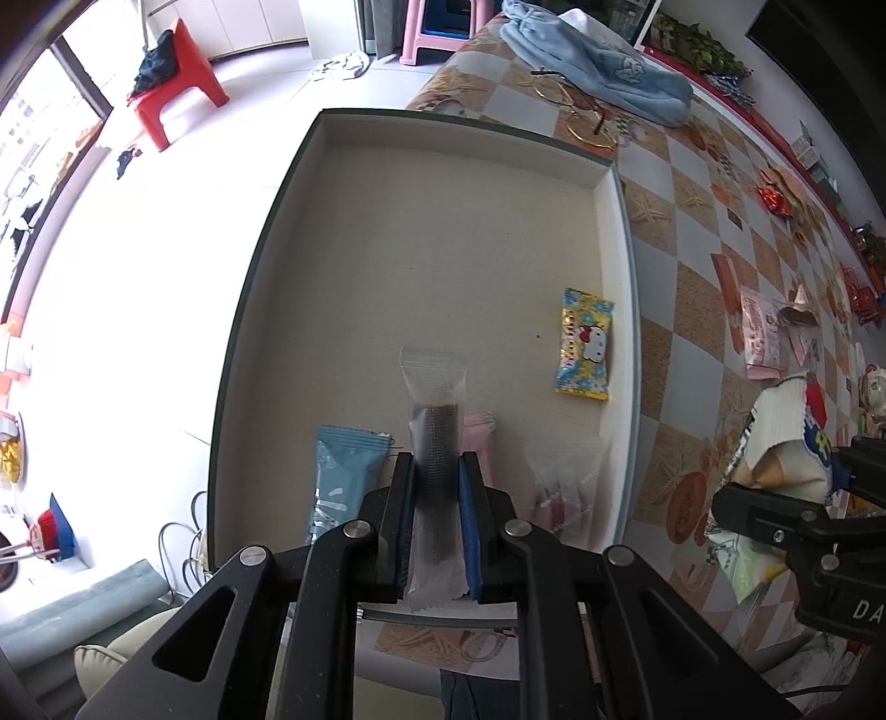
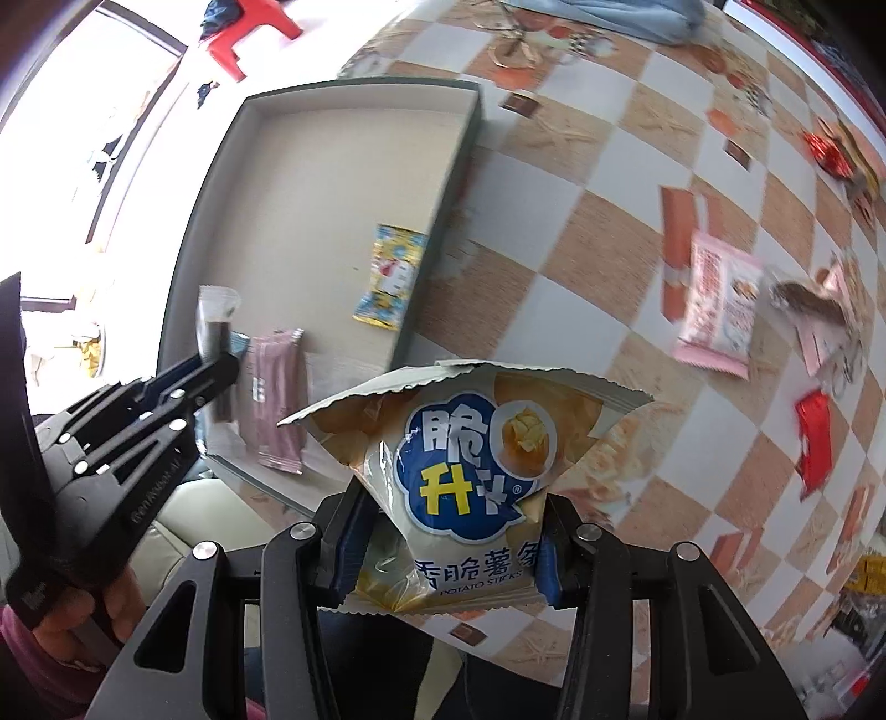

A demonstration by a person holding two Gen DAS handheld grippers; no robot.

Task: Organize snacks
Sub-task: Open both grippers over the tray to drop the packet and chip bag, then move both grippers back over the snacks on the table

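My left gripper (image 1: 436,471) is shut on a clear packet with a dark snack stick (image 1: 434,437) and holds it over the near end of a shallow box (image 1: 623,266). In the box lie a blue packet (image 1: 340,476), a pink packet (image 1: 480,443), a clear packet (image 1: 562,493) and a yellow Hello Kitty packet (image 1: 586,343). My right gripper (image 2: 448,520) is shut on a potato sticks bag (image 2: 465,459), held above the table just right of the box (image 2: 443,221). The left gripper (image 2: 216,354) shows in the right wrist view.
On the checkered tablecloth (image 2: 581,249) lie a pink snack packet (image 2: 717,304), red wrappers (image 2: 814,437), a small dark item (image 2: 803,299) and, further back, a light blue cloth (image 1: 598,66) and glasses (image 1: 576,111). Red (image 1: 177,83) and pink (image 1: 437,27) stools stand on the floor.
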